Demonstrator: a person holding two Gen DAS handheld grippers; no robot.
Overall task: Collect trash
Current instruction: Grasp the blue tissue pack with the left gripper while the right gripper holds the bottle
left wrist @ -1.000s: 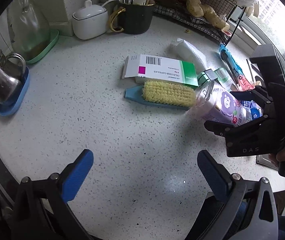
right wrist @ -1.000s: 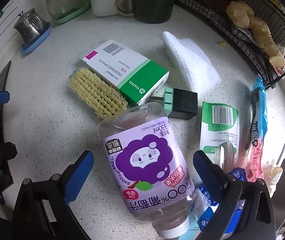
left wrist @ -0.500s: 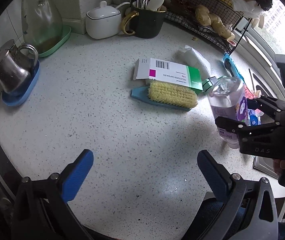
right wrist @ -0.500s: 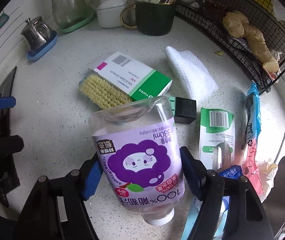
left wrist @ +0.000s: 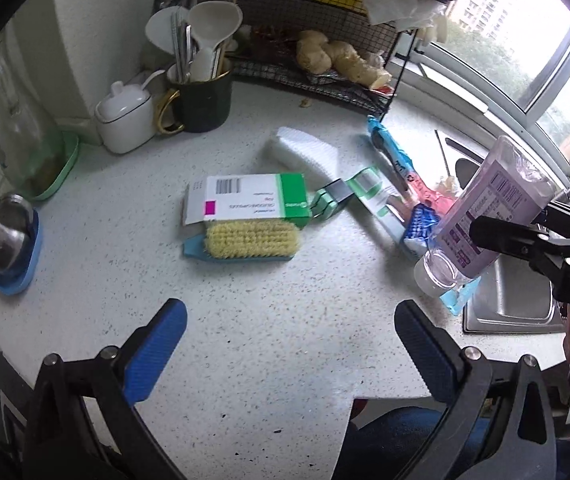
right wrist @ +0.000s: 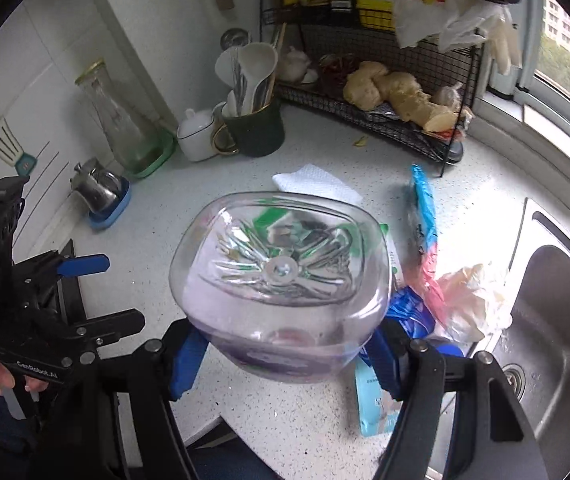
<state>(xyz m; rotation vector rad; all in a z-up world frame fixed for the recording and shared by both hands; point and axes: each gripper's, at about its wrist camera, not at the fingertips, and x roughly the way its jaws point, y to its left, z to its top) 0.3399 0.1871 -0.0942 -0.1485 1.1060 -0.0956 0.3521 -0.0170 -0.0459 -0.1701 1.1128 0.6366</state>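
Note:
A clear plastic bottle (right wrist: 281, 268) with a purple label is off the counter, its base facing the right wrist camera. My right gripper (right wrist: 285, 356) is shut on it, blue pads pressing both sides. In the left wrist view the bottle (left wrist: 497, 208) hangs tilted at the right, cap end down, over the wrappers. My left gripper (left wrist: 291, 344) is open above bare counter, holding nothing. On the counter lie a green-and-white medicine box (left wrist: 249, 200), a green-and-white packet (left wrist: 369, 188), a blue-and-pink wrapper (left wrist: 393, 160) and a crumpled blue wrapper (left wrist: 421, 224).
A yellow-bristled scrub brush (left wrist: 249, 240) and a folded white cloth (left wrist: 305, 152) lie mid-counter. At the back stand a dark mug of utensils (left wrist: 201, 100), a white lidded pot (left wrist: 125, 116), a glass carafe (left wrist: 33, 148), a steel pitcher (left wrist: 1, 236) and a wire rack (left wrist: 337, 80). The sink (right wrist: 557, 340) is at the right.
My right gripper closed on the lying bottle, lifted it off the counter and tipped it until its base faces the camera. My left gripper rose, still open.

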